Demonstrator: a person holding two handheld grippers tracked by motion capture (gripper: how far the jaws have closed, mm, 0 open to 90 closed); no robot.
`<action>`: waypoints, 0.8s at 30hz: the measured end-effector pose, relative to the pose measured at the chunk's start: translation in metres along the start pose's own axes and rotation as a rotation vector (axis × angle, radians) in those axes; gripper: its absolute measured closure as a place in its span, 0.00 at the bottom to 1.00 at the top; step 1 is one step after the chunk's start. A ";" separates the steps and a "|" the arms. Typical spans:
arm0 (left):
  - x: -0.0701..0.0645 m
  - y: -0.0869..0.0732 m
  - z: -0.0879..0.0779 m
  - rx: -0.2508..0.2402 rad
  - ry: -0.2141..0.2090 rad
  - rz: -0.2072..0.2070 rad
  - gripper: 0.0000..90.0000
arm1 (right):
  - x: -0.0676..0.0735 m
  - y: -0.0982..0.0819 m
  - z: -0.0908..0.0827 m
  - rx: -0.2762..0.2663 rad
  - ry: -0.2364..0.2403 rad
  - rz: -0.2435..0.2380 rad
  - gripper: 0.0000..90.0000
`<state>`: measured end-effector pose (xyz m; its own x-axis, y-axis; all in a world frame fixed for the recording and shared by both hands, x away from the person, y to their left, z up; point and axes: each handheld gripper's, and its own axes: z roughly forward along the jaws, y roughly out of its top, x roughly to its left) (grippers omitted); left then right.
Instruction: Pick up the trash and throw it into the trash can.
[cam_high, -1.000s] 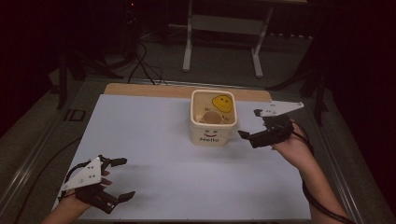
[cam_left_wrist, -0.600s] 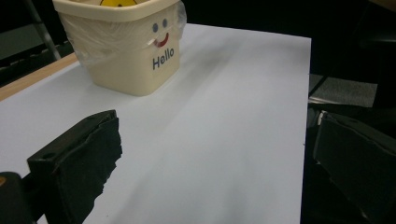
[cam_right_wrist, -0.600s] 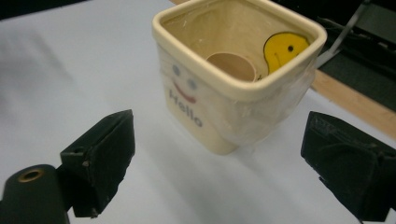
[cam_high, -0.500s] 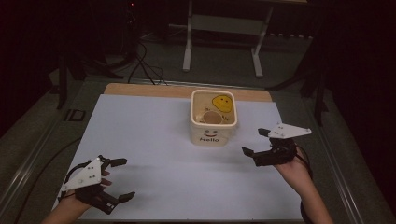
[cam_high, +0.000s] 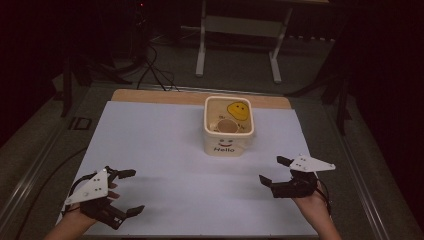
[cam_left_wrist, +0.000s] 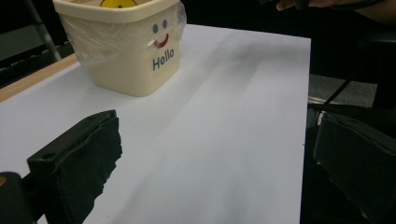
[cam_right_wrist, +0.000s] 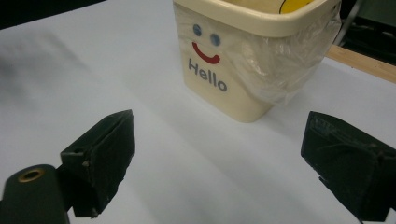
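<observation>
cream square plastic tub (cam_high: 228, 135), smooth, between both spread claws.

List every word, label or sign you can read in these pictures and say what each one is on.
"Hello": dark letters on the front wall of the cream bin, under a printed face with two blue eyes and a red smile; it also reads in the high view and the left gripper view.
A yellow smiley face inside the bin: a sign, no words.
No lettering is readable on the left gripper or the right gripper.
</observation>
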<state>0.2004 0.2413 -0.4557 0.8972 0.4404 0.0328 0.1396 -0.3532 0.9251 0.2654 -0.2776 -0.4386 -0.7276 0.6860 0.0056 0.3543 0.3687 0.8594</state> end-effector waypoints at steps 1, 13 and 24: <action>0.000 0.000 0.000 0.000 0.000 0.000 0.02 | 0.001 -0.002 0.000 -0.008 -0.003 -0.001 0.11; 0.000 -0.002 0.001 0.000 -0.006 -0.009 0.02 | 0.001 -0.028 0.001 -0.058 0.022 0.041 0.11; 0.002 -0.006 0.005 0.005 -0.018 -0.025 0.02 | -0.002 -0.040 0.008 -0.038 0.020 0.055 0.11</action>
